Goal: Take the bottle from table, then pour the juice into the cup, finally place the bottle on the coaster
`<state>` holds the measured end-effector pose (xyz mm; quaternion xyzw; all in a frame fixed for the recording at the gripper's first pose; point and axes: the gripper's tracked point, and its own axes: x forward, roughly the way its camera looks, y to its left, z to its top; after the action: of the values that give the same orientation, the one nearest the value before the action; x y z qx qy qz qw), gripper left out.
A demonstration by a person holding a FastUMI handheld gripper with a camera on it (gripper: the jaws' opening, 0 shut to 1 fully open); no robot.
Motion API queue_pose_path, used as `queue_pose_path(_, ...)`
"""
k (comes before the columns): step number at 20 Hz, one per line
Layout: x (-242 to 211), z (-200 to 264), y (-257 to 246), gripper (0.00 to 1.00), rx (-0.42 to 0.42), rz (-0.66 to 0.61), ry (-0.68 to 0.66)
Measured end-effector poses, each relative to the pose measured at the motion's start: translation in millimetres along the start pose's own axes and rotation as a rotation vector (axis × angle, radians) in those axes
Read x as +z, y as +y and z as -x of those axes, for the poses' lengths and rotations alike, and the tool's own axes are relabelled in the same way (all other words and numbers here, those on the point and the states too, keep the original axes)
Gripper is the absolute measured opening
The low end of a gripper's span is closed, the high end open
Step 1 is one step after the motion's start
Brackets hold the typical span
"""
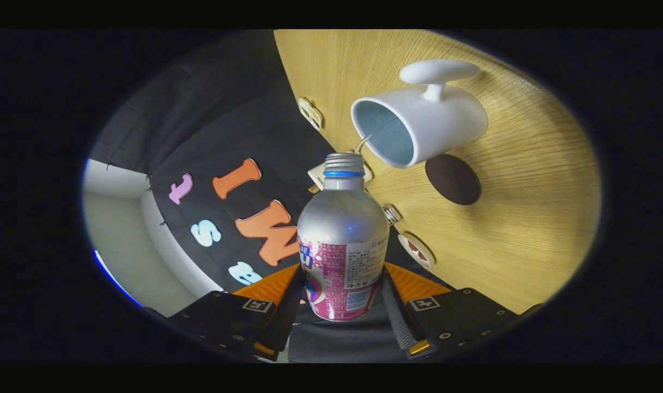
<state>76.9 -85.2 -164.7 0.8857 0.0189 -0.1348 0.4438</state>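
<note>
We have the gripper (342, 305) clamped on the bottle (339, 240), one finger pressing each side, tipped with its open neck just before the rim of the white cup (419, 123). We judge the pour under way. Next we must right the bottle and carry it to the dark coaster (453, 179), just beside the cup on the table (528, 218).

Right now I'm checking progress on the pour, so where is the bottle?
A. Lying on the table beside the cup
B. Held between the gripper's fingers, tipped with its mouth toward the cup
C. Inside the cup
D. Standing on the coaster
B: the bottle sits clamped in the gripper, its open mouth aimed at the cup; the coaster is bare.
</note>
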Motion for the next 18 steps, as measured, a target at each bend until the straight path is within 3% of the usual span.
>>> queue_pose_path(18, 1, 2, 14, 0.75, 0.007, -0.103, -0.002)
